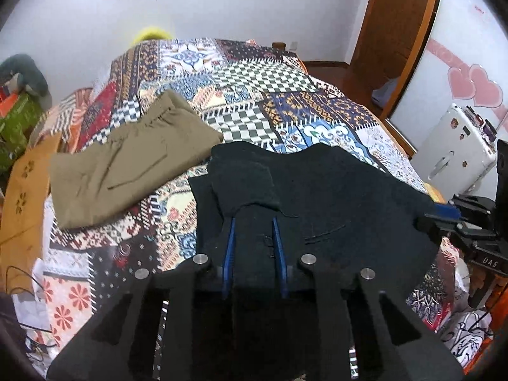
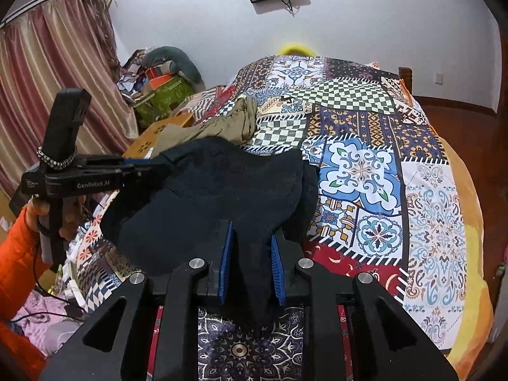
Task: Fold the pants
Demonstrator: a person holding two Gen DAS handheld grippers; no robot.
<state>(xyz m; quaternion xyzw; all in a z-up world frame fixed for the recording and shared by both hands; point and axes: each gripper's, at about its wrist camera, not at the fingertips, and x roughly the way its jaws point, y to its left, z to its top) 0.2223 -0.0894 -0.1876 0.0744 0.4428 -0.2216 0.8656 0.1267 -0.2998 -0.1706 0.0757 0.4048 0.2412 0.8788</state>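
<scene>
Left wrist view, centre: left gripper (image 1: 253, 222) pinching black pants (image 1: 333, 197); right gripper (image 2: 250, 238) likewise clamping them, khaki pants (image 1: 127, 162) upper left.

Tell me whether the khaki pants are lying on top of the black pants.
No: in the left wrist view the khaki pants lie apart on the bedspread, left of the black pants.
</scene>
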